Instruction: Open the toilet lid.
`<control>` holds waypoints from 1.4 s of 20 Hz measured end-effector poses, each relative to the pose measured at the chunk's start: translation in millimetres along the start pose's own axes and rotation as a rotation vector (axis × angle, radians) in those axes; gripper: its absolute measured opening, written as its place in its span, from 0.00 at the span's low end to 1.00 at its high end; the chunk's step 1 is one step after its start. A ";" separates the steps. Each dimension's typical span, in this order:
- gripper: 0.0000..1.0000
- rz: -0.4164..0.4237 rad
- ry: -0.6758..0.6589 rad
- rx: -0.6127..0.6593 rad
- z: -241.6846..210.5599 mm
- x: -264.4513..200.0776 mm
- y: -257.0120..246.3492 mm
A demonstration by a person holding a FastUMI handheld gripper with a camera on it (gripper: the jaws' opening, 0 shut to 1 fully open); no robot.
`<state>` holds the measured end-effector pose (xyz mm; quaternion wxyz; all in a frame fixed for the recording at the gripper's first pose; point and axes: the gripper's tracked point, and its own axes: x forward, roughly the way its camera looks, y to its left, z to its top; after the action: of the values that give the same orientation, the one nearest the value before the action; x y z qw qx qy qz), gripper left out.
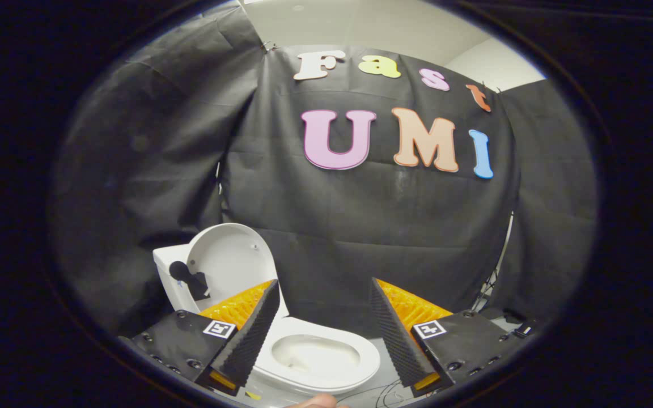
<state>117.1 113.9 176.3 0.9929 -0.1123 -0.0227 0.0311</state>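
A small white toilet stands on the floor below and just ahead of my fingers. Its lid is raised, standing upright against the tank, and the bowl and seat lie uncovered. A black handle piece sticks out from the lid's inner face. My gripper is open above the bowl, its two ridged black and orange fingers wide apart with nothing between them. The left finger overlaps the lid's lower edge in the picture.
Black cloth walls close the booth behind and to both sides of the toilet. Thin cables lie on the grey floor in front of the bowl. A fingertip of a person's hand shows just under the bowl.
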 end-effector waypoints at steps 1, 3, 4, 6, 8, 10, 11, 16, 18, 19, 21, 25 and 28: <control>0.98 -0.006 0.011 0.015 -5.3 -1.9 -7.8; 0.98 -0.022 0.029 0.033 -13.1 -4.4 -25.4; 0.98 -0.029 0.037 0.037 -16.5 -5.9 -33.2; 0.98 -0.041 0.036 0.035 -21.1 -11.5 -47.7; 0.98 -0.043 0.038 0.036 -26.0 -13.0 -59.5; 0.98 -0.056 0.044 0.030 -31.6 -14.7 -72.5; 0.98 -0.055 0.049 0.032 -34.0 -14.9 -76.5; 0.98 -0.019 0.099 0.005 -52.7 -16.0 -79.7; 0.98 -0.010 0.102 0.026 -56.8 -14.9 -79.7; 0.98 -0.016 0.108 0.024 -57.7 -15.3 -80.4; 0.98 -0.016 0.118 0.019 -58.2 -16.6 -77.9; 0.98 -0.002 0.091 0.020 -47.6 -16.2 -71.3; 0.98 0.000 0.080 0.018 -44.0 -16.2 -70.0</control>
<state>107.2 34.9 148.5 0.9940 -0.1045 0.0172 0.0270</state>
